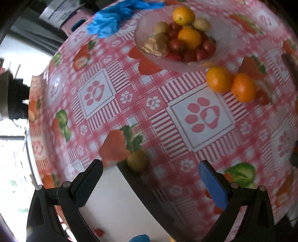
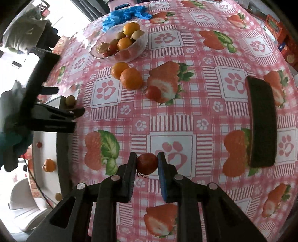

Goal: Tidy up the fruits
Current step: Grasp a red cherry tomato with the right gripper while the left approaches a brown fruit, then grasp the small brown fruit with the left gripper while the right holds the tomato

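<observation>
Gripping a small red tomato [image 2: 147, 163] between their pads, the right tongs [image 2: 146, 163] are narrowed onto it above the desk [image 2: 186, 119], which is covered in a pink checked cloth with paw prints and strawberries. The left tongs [image 1: 150, 176] stand wide with nothing between the fingers, over the desk's edge where a white tray with a dark rim [image 1: 111, 195] lies; a small yellow-green fruit [image 1: 137, 161] sits at that rim. Toward the far edge, a clear glass bowl [image 2: 137, 46] holds oranges, red tomatoes and pale round fruits. Just beside the bowl, two oranges [image 2: 126, 74] lie touching on the cloth, and another red tomato [image 2: 153, 92] rests near them. A crumpled blue glove [image 2: 126, 14] lies beyond the bowl. A dark curved object [image 2: 262, 121] stands near the opposite edge; what it is I cannot tell.
</observation>
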### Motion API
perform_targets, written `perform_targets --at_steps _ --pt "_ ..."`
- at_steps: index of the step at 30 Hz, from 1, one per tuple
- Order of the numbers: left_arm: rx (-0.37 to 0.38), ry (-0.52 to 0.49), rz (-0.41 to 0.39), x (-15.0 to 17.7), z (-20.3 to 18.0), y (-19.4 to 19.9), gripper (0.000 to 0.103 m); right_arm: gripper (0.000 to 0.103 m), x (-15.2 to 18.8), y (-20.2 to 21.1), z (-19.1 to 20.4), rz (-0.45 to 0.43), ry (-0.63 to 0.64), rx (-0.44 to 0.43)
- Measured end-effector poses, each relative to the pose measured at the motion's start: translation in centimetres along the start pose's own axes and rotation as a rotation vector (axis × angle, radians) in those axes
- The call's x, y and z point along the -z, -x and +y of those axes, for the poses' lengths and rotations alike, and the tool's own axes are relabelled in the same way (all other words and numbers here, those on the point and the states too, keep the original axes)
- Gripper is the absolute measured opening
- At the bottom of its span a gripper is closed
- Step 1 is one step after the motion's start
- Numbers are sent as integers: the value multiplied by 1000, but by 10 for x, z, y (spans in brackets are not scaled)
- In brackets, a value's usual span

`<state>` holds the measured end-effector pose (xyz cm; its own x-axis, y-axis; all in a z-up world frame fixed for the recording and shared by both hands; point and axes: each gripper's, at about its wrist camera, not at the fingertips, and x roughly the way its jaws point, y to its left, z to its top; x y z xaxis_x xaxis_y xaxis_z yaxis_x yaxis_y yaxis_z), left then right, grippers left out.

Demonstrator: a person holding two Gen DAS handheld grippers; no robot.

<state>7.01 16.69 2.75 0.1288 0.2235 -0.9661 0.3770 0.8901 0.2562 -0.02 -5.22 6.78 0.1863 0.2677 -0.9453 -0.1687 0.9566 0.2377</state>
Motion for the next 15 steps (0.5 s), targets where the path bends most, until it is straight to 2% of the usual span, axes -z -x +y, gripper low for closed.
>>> perform_targets --at_steps 4,6,7,10,12,13,15 --pt "-40 -85 22 -1 -5 -16 103 25 4 5 3 -1 -5 -10" --pt "-36 -100 31 0 -6 -21 103 25 7 8 3 -2 -10 -10" --pt "-18 -90 23 0 -3 -21 103 25 6 7 5 -2 -12 -10" --pt "43 -30 66 -3 7 -27 103 26 7 6 2 1 -37 -21" --pt "33 -14 62 -3 8 -26 103 26 9 5 -3 2 -65 -26" --pt "23 -12 55 -2 6 -25 102 26 8 3 -5 4 -74 -26" --pt "6 -18 16 1 -4 -16 90 27 10 2 -10 6 -97 -25"
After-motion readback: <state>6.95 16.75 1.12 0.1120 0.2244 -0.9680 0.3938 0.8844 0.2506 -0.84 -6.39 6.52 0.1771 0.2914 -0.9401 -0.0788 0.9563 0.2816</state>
